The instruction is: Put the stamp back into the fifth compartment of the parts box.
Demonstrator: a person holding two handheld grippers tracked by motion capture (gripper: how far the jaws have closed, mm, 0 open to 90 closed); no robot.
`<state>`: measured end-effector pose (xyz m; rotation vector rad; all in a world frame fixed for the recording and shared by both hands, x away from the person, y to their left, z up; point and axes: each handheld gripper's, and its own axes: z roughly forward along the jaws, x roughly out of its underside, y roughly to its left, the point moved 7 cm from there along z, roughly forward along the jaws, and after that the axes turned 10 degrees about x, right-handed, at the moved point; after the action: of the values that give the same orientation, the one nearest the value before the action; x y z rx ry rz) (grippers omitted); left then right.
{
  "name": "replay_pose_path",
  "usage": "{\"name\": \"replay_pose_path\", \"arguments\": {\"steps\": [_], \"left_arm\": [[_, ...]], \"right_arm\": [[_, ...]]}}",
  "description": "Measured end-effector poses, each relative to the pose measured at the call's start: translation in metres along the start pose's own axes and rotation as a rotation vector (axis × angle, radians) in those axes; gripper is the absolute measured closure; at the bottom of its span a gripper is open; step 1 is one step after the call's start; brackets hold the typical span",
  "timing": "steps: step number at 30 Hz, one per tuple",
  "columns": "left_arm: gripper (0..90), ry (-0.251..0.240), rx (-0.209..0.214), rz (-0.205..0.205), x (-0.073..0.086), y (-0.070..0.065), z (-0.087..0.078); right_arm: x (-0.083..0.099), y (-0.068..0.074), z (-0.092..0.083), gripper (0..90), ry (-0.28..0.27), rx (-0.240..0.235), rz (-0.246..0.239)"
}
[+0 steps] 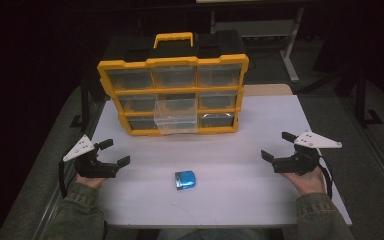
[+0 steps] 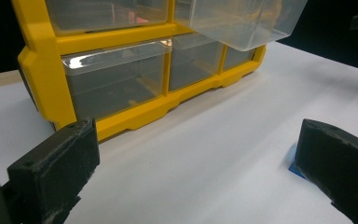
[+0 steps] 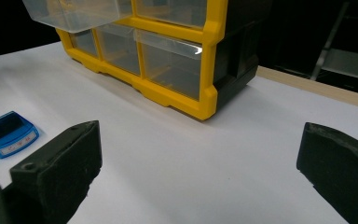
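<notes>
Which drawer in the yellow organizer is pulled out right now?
The middle drawer of the centre column: its clear tub juts forward, overhanging the bottom row, while the other eight sit flush in the yellow organizer.

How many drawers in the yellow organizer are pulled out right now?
1: the middle drawer of the organizer juts out; the other eight sit flush.
</notes>
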<state>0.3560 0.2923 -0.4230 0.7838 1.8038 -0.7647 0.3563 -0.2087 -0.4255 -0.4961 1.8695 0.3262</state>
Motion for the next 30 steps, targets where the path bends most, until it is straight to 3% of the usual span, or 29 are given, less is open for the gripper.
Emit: {"name": "replay_pose_path", "arguments": {"steps": [10,17,23,30], "left_arm": [[0.0,-0.004,0.005,-0.008,-0.001,-0.003,-0.001],[0.0,0.019,0.014,-0.011,-0.002,0.000,0.000],[0.0,0.039,0.011,0.006,-0.007,0.000,0.001],[0.0,0.076,0.054,0.046,-0.015,-0.012,0.013]], "right_arm": [[0.000,-0.003,-0.003,0.0,-0.003,0.019,0.002],[0.004,-0.011,-0.005,0.0,0.007,0.042,0.020],[0.002,-0.012,-0.005,0.0,-0.005,0.045,0.015],[0.002,-0.011,-0.004,0.0,-0.006,0.043,0.014]]}}
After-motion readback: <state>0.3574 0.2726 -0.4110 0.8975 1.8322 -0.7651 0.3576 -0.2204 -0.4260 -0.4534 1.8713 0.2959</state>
